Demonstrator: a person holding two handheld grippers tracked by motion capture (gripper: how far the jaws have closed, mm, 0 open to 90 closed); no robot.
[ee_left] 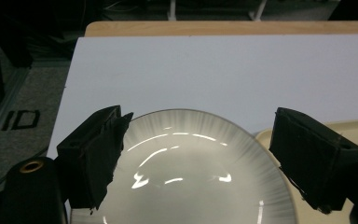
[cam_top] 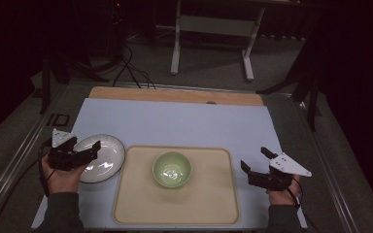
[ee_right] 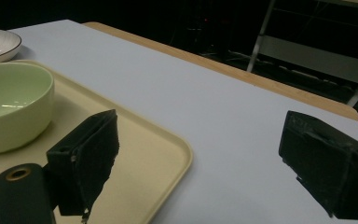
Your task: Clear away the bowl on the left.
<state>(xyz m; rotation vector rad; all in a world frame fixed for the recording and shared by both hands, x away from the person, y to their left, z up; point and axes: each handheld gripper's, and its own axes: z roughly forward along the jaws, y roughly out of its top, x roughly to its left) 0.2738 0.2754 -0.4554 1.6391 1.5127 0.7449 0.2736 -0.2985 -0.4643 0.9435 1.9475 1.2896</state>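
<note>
The left gripper hangs over the near left edge of the white plate, and its jaws are wide apart with nothing held. The plate sits on the pale mat, just beside the tan tray. In the left gripper view, the plate is cut off at the bottom. The right gripper waits beside the tray's right edge, jaws wide and empty. A green bowl stands on the tray.

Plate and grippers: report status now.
Left gripper open over the plate, nothing gripped. Right gripper open, right of the tray. Plate left of the tray; bowl on it. Nothing blocking.
</note>
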